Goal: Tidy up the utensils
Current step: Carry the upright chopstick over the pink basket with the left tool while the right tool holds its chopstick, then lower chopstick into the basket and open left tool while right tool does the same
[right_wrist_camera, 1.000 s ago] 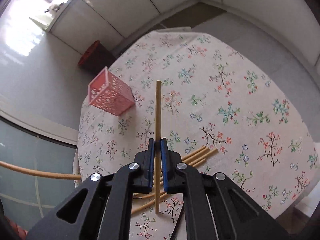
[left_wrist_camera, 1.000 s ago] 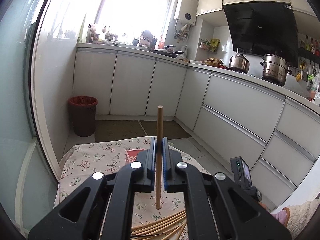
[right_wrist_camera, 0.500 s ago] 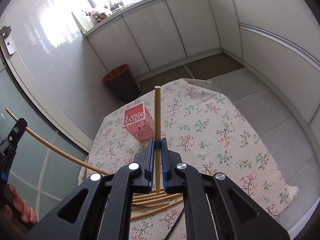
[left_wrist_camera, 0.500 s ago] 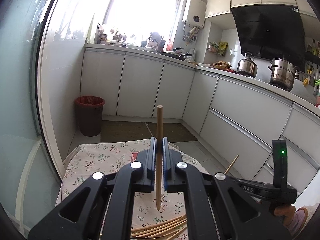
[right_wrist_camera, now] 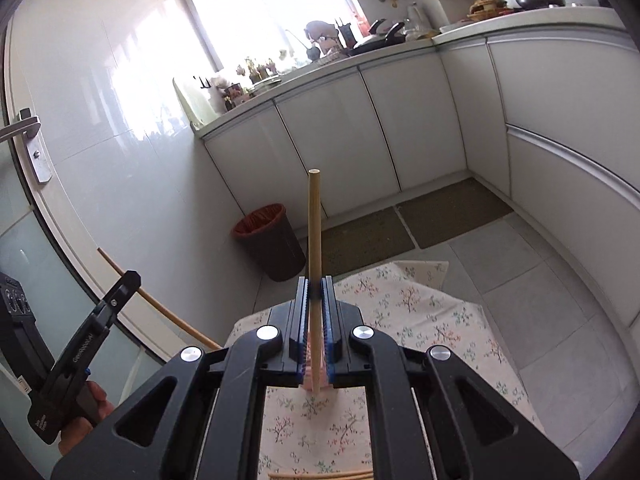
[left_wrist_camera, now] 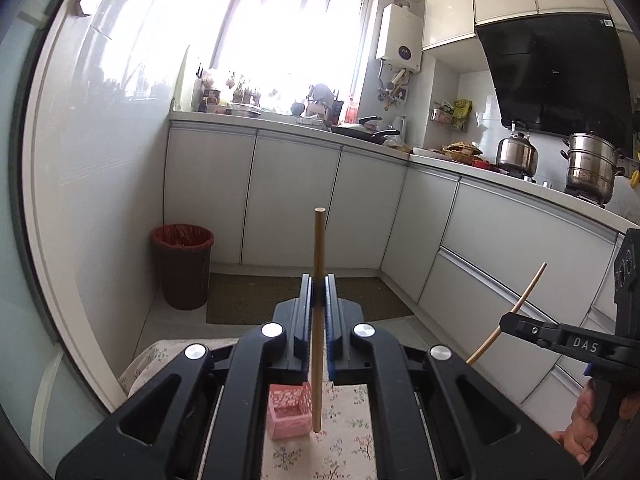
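Left hand-held gripper (left_wrist_camera: 319, 300) clamped tight on a wooden chopstick (left_wrist_camera: 318, 264), stick standing upright thru the jaws, lower tip just over the pink basket (left_wrist_camera: 288, 412) on the floral-cloth table (left_wrist_camera: 352, 420). Right hand-held gripper (right_wrist_camera: 316, 300) likewise closed on a 2nd chopstick (right_wrist_camera: 314, 232), held upright above the table. More chopsticks (right_wrist_camera: 320, 475) lie loose on the cloth at bottom edge of right view

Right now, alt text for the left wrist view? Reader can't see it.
The left gripper is shut on an upright wooden chopstick above a pink basket on a floral tablecloth. At right, the right gripper holds a second chopstick. Behind are white cabinets and a red-lined bin.
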Motion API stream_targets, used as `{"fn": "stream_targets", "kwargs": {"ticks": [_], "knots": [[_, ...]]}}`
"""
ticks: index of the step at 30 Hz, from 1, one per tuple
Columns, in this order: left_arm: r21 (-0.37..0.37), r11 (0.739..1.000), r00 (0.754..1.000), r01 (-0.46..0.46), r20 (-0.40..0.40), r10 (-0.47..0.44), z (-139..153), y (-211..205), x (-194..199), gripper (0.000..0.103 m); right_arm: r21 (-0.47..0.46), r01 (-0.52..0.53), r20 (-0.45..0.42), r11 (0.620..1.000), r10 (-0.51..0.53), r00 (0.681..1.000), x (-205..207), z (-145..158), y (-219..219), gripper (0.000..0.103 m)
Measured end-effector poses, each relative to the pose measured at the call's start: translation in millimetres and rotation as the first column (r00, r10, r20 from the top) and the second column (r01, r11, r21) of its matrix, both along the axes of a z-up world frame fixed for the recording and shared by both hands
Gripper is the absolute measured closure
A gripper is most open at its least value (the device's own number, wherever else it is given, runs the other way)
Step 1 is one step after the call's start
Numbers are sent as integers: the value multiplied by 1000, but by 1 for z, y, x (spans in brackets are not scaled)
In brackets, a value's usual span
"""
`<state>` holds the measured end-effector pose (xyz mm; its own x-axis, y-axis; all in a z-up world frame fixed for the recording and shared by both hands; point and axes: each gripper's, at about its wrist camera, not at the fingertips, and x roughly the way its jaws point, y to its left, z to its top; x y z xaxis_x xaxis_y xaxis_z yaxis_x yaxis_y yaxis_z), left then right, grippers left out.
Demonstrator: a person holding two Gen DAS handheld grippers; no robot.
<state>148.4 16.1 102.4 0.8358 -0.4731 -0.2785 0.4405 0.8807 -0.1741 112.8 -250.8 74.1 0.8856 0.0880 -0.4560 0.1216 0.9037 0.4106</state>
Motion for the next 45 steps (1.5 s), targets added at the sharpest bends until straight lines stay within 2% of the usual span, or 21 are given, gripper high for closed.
{"fn": "stream_targets", "kwargs": {"ticks": [3, 6, 11, 13, 17, 21, 25, 30, 32, 36, 40, 43, 45], "knots": [[18, 1000, 1000, -9, 8, 8, -7, -12, 28, 98, -18, -17, 30, 1000, 17, 999, 28, -2, 4, 96], [49, 998, 1000, -27, -4, 28, -27, -23, 55, 98, -30, -43, 34, 999, 44, 998, 53, -11, 12, 96], [58, 998, 992, -7, -122, 14, -83, -25, 90, 97, -53, -76, 19, 996, 77, 997, 89, -38, 30, 96], [48, 999, 992, -10, -129, 16, -92, -18, 89, 97, -69, -90, 5, 994, 90, 996, 100, -49, 37, 96], [-37, 998, 995, -45, -94, 42, -77, 16, 73, 97, -111, -110, -11, 988, 110, 994, 113, -65, 53, 96], [-85, 993, 994, -85, -70, 79, -57, 44, 64, 97, -124, -123, -28, 985, 120, 992, 122, -78, 64, 96], [-89, 986, 989, -142, -41, 139, -46, 62, 57, 97, -153, -135, -57, 979, 128, 990, 130, -92, 76, 96], [-107, 980, 985, -165, -60, 160, -43, 79, 55, 97, -199, -150, -72, 968, 138, 988, 129, -103, 88, 93], [-94, 980, 984, -173, -63, 167, -42, 80, 54, 97, -206, -135, -66, 969, 124, 990, 125, -100, 90, 76], [-73, 982, 984, -172, -63, 167, -38, 76, 48, 97, -224, -92, -34, 970, 86, 996, 108, -86, 86, 68], [-55, 984, 983, -171, -82, 166, -32, 72, 42, 92, -240, -21, 0, 971, 21, 1000, 83, -71, 80, 50], [-25, 988, 984, -154, -99, 151, -31, 62, 31, 77, -234, 27, 23, 972, -23, 999, 59, -63, 74, 33], [-25, 989, 984, -144, -105, 141, -31, 58, 20, 52, -238, 59, 41, 969, -50, 998, 39, -59, 70, 25]]}}
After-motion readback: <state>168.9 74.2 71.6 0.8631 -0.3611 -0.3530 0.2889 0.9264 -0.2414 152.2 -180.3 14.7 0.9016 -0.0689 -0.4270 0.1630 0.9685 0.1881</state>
